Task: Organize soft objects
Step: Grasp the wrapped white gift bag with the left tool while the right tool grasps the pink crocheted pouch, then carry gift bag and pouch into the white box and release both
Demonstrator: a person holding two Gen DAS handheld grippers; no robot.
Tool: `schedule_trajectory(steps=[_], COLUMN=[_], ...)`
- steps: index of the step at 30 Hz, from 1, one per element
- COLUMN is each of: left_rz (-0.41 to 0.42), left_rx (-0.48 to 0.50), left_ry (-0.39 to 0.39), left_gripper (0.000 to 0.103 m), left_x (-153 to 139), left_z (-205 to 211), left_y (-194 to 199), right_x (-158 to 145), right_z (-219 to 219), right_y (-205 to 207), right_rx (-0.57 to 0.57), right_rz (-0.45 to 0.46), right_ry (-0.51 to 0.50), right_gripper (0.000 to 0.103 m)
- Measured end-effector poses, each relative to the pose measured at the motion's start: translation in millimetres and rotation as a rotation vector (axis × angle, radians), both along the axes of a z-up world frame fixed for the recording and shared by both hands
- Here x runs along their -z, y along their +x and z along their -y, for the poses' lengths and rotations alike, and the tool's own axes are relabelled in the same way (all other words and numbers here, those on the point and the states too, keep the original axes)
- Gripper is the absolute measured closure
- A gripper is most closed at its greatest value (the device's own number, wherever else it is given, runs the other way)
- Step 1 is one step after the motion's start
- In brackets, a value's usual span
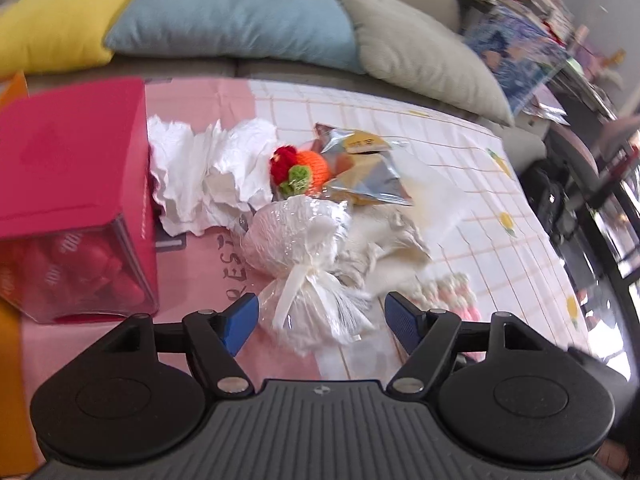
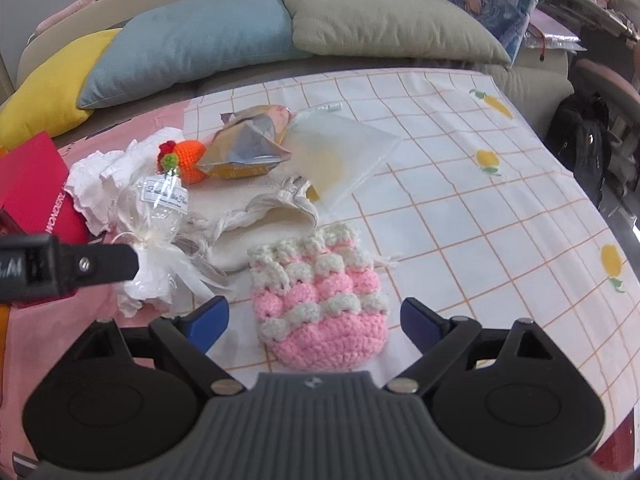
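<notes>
In the left wrist view, a white bundle wrapped in clear cellophane and tied with a ribbon [image 1: 304, 248] lies on the cloth. Its tied lower end sits between the blue pads of my left gripper [image 1: 322, 320], which is open and touches nothing. In the right wrist view, a pink and white crocheted pouch [image 2: 320, 300] lies between the pads of my right gripper [image 2: 316, 320], also open with gaps on both sides. A dark finger [image 2: 104, 266] of the left gripper reaches in beside the bundle [image 2: 160, 216]. An orange crocheted fruit [image 2: 188, 158] lies further back.
A red box [image 1: 72, 184] stands at the left beside crumpled white tissue [image 1: 208, 176]. A silver foil packet [image 2: 248, 144], a clear plastic bag [image 2: 340, 156] and a cream cloth pouch [image 2: 264, 232] lie behind. Yellow, blue and grey pillows [image 2: 192, 40] line the back. The checked cloth [image 2: 480, 220] spreads right.
</notes>
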State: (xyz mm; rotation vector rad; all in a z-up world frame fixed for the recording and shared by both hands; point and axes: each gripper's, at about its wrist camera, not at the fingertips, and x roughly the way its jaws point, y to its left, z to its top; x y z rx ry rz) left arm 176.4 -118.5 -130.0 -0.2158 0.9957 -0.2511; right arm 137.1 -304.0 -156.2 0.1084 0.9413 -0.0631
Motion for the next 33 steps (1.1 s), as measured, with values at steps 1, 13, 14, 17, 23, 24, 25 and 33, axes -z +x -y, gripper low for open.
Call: schedule_trajectory(steps=[1,13,14,17,23,24,25,33], left_rz=[-0.009,-0.052,-0.055,-0.054,-0.006,0.002,0.010,0.079], left_rx=[-0.008,0.032,0.032,0.038,0.057,0.059,0.061,0.076], left_ry=[0.003,0.103,0.092,0.081,0.068,0.065,0.062,0.019], left_gripper=[0.018,0.035,0.038,0.046,0.050,0.050,0.050,0.050], left_x=[5,32,31,26,2,-3,-9,-47], left_z=[1,11,9,5,-5,-7,-9,-28], left_y=[4,22,22,18,-11,-18,-25,-80], right_x=[3,23,23,24,19,17,14,-20], right_z=[1,-1,-1,-3,-6,-7,-7,-17], right_y=[1,6,6,6,2,0,-2,-28], right_rx=[0.007,-0.019,-0.025,-0.046,-0.074,-0.076,-0.077,-0.076], right_rz=[-0.002,-0.055,-0.055,-0.061,-0.053,-0.047,-0.036,0.035], right_ry=[-0.001,0.003,0.006,0.019,0.040,0.040,0.037,0.012], right_gripper=[0.012,0.031,0.034,0.043,0.072,0.073,0.073,0.072])
